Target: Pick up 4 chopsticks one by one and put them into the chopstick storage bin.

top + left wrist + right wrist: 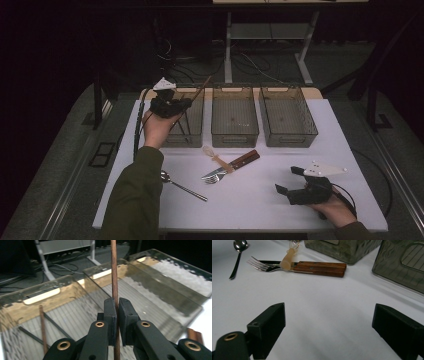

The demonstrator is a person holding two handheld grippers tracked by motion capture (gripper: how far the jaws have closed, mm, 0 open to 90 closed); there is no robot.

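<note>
My left gripper (186,103) hovers over the left clear bin (192,136), shut on a thin brown wooden chopstick (202,87). In the left gripper view the chopstick (114,277) stands upright, pinched between the two black pads (110,312). A second brown chopstick (43,327) and dark sticks (56,326) lie inside that bin (37,296). My right gripper (287,180) rests at the table's near right with its jaws wide apart and nothing between them. In its own view the right gripper (332,325) faces bare white tabletop.
Middle bin (234,129) and right bin (287,132) stand in a row at the back. On the white table lie a wooden-handled fork and knife (235,164), a translucent plastic utensil (214,155) and a metal spoon (182,186). A desk frame and cables lie beyond the table.
</note>
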